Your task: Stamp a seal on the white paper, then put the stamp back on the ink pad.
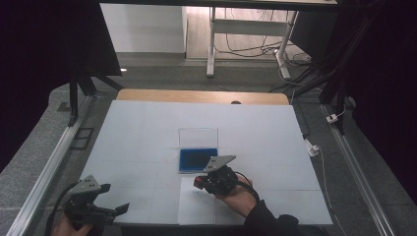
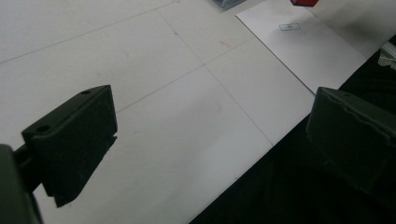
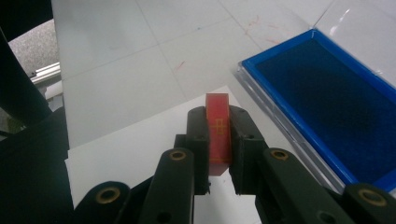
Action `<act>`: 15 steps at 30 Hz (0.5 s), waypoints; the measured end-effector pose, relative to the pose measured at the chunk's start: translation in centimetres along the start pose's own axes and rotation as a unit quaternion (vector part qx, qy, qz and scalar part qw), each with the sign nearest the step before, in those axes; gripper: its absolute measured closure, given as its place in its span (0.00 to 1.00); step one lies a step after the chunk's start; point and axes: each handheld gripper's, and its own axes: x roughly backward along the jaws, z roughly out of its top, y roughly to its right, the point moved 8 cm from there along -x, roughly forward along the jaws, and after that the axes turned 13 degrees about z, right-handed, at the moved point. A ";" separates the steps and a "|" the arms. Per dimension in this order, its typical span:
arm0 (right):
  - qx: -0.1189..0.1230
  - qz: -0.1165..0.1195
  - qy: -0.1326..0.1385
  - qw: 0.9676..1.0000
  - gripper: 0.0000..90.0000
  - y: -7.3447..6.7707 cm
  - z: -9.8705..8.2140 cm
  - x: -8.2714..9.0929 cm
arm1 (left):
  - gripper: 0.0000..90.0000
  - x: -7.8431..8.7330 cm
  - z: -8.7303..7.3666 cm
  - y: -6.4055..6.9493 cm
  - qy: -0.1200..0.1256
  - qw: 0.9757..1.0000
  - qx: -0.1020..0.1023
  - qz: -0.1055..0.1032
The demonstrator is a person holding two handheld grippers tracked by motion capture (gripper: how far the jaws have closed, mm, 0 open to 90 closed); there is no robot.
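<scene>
Right gripper (image 3: 218, 140) clamps a red stamp (image 3: 218, 133); left gripper (image 2: 205, 140) idles, jaws wide apart.

The stamp sits upright between the right jaws, a faint pattern on its face, above a paper sheet (image 3: 135, 140) lying at the near edge of the white surface (image 1: 147, 128). Just beside it, farther from the person, lies a blue ink pad (image 3: 336, 107) in its clear case, lid (image 1: 197, 137) open and standing behind it. The left gripper (image 1: 105, 209) hovers at the near left corner of the surface, well apart from the pad, holding nothing. The sheet bears a small printed mark (image 2: 289, 27).
</scene>
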 end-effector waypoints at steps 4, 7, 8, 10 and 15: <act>-0.002 -0.003 0.007 1.000 0.88 0.2 0.2 0.5 | 0.02 0.0 0.0 0.0 0.000 1.000 0.000 0.000; -0.002 -0.005 0.011 1.000 0.88 0.4 0.4 0.9 | 0.02 0.0 0.0 0.0 0.000 1.000 -0.001 0.001; -0.005 -0.005 0.013 1.000 0.88 0.4 0.5 1.0 | 0.02 0.0 0.0 0.0 0.000 1.000 0.000 0.000; -0.005 -0.006 0.017 1.000 0.88 0.5 0.5 1.1 | 0.02 0.0 0.0 0.0 -0.001 1.000 -0.001 0.001; -0.008 -0.006 0.019 1.000 0.88 0.6 0.7 1.3 | 0.02 0.0 0.0 0.0 0.001 1.000 0.000 0.000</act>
